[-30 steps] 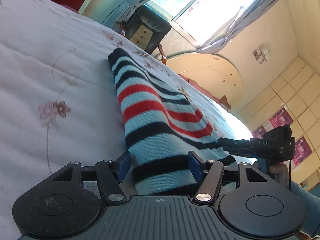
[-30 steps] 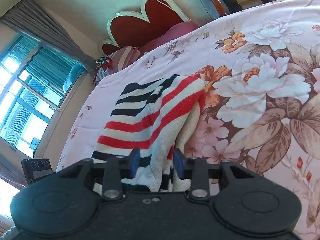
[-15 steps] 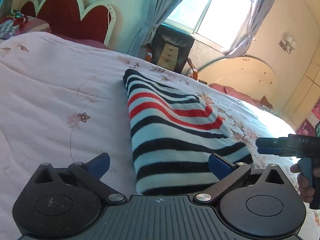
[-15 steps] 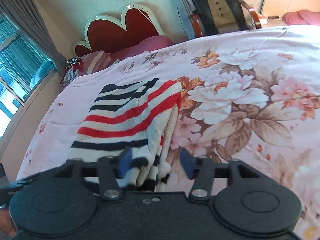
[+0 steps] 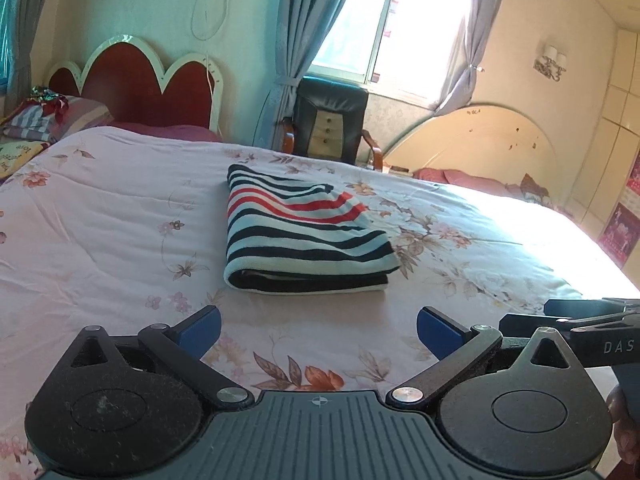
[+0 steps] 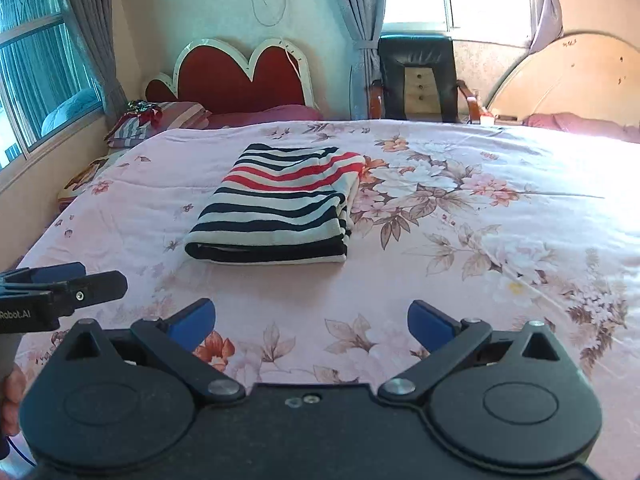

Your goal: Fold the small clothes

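A striped garment [image 5: 300, 236], in white, navy and red, lies folded into a neat rectangle on the floral pink bedspread [image 5: 100, 220]. It also shows in the right wrist view [image 6: 276, 208]. My left gripper [image 5: 318, 330] is open and empty, held back from the garment's near edge. My right gripper [image 6: 312, 320] is open and empty too, also short of the near edge. Each gripper shows at the edge of the other's view: the right one [image 5: 580, 316] and the left one [image 6: 60, 280].
A red scalloped headboard [image 6: 240, 76] and pillows [image 6: 156, 120] stand at the bed's far end. A black armchair [image 6: 418, 80] stands behind the bed by the curtained window. A second bed's cream headboard [image 5: 472, 144] is at the right.
Both grippers have opened and let go of the garment, then pulled back from it. The garment now lies folded on the bed, farther from both cameras.
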`<state>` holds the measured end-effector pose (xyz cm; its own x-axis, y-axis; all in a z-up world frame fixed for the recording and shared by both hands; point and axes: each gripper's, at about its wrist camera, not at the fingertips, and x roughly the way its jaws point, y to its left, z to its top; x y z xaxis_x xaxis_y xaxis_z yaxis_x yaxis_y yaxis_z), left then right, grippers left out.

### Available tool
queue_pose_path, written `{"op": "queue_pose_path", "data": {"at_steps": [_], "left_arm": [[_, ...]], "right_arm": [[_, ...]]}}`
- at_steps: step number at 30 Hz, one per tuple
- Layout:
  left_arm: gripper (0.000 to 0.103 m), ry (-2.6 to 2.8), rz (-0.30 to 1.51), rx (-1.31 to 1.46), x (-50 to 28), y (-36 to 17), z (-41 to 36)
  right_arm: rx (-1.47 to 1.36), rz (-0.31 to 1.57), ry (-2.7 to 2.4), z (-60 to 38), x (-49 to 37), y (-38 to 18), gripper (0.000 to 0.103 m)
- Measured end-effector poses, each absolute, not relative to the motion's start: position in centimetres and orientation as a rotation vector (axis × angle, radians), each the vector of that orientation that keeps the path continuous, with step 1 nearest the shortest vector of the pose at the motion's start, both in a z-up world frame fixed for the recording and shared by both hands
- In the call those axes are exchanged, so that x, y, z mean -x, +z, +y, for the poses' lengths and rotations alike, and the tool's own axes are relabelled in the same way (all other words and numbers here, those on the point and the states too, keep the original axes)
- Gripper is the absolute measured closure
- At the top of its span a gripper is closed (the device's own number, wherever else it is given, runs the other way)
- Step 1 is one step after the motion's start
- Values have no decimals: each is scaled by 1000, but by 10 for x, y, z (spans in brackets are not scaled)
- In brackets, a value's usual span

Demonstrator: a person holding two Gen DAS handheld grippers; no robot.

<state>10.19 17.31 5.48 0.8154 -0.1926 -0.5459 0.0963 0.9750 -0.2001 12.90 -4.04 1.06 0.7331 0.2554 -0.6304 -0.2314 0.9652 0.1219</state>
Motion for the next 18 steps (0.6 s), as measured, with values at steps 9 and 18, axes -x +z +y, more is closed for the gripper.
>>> {"op": "queue_pose_path", "data": {"at_steps": [9, 18], "left_arm": [[0, -158, 547, 164, -34, 79, 167], [0, -145, 508, 143, -8, 94, 170]], "right_arm": [[-2, 614, 242, -34, -68, 38, 1], [7, 589, 234, -30, -46, 45, 1]]}}
